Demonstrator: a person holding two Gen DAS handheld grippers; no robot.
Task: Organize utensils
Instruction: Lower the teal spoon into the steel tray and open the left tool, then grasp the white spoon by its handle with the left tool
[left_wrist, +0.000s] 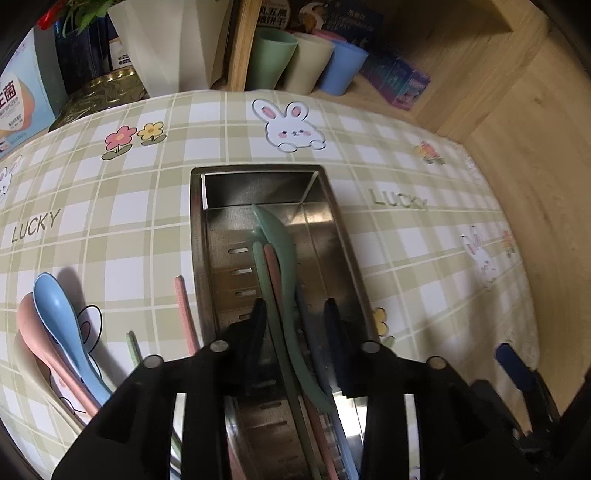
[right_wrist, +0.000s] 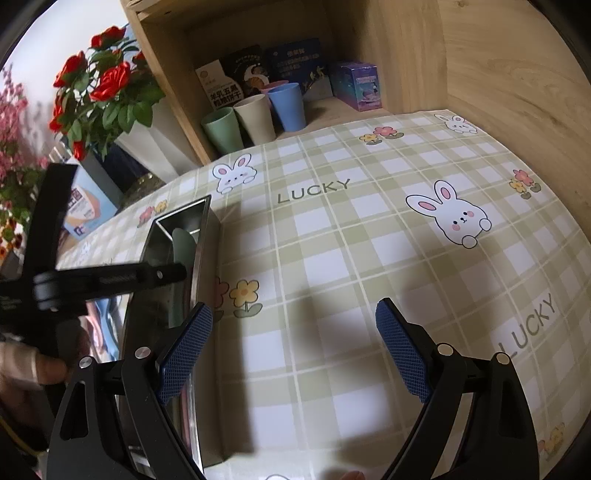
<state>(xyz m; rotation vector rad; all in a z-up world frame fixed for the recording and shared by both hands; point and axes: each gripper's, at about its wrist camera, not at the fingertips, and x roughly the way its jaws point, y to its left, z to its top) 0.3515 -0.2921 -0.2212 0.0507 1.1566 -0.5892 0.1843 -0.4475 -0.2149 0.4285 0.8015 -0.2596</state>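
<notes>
A steel slotted utensil tray (left_wrist: 197, 236) lies on the checked tablecloth. In it lie a green spoon (left_wrist: 277, 243), a green chopstick (left_wrist: 263, 280) and a pink chopstick (left_wrist: 272, 269). My left gripper (left_wrist: 295, 314) hangs over the tray, jaws open either side of the utensils, gripping nothing. A blue spoon (left_wrist: 59, 314) and a pink spoon (left_wrist: 33, 332) lie left of the tray, with a loose pink chopstick (left_wrist: 184, 310) and a green chopstick (left_wrist: 132, 347) beside them. My right gripper (right_wrist: 293, 325) is open and empty, right of the tray (right_wrist: 201, 236).
A wooden shelf at the back holds green (left_wrist: 269, 59), beige (left_wrist: 310, 62) and blue (left_wrist: 343, 66) cups and boxes. A white vase with red roses (right_wrist: 107, 85) stands back left. A wooden wall (right_wrist: 517, 74) bounds the right side.
</notes>
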